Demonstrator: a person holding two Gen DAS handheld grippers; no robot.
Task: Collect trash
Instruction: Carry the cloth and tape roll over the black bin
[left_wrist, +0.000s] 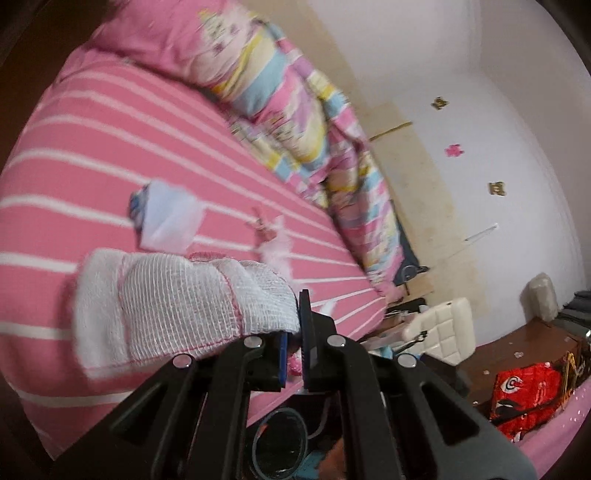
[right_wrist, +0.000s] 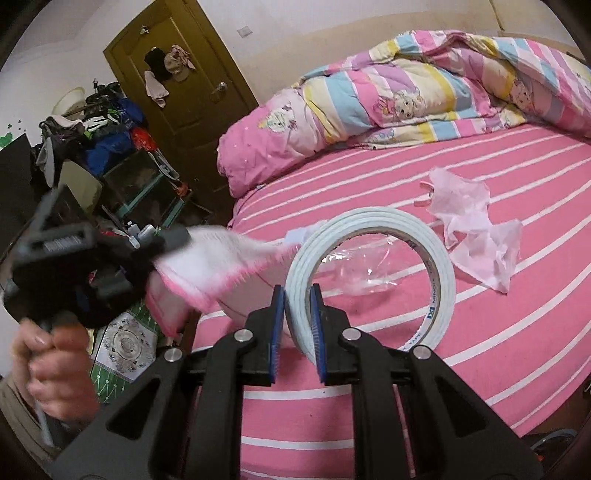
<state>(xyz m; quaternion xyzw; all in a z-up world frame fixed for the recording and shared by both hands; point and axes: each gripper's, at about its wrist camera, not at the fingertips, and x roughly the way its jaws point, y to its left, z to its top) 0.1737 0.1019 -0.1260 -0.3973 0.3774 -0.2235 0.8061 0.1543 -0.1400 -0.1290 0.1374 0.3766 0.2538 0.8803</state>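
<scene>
My right tongs (right_wrist: 297, 295) are clamped on the rim of a white tape roll (right_wrist: 373, 236) held upright at the centre of the right wrist view, over the pink striped bed (right_wrist: 480, 350), with a crumpled pink plastic bag (right_wrist: 476, 236) lying on the sheet to the right and a clear wrapper (right_wrist: 354, 269) showing through the roll's hole. My left tongs (left_wrist: 293, 343) are pinched shut on a white cloth with pink stitching (left_wrist: 177, 306), which hangs out to the left in the left wrist view, above a white packet (left_wrist: 166, 214) and a pink scrap (left_wrist: 271, 240) on the bed. A rumpled pastel quilt (right_wrist: 406, 92) sits along the far side of the bed, a brown door (right_wrist: 192, 92) stands upper left in the right wrist view, and at lower left my hand (right_wrist: 55, 373) grips the left tool's handle.
</scene>
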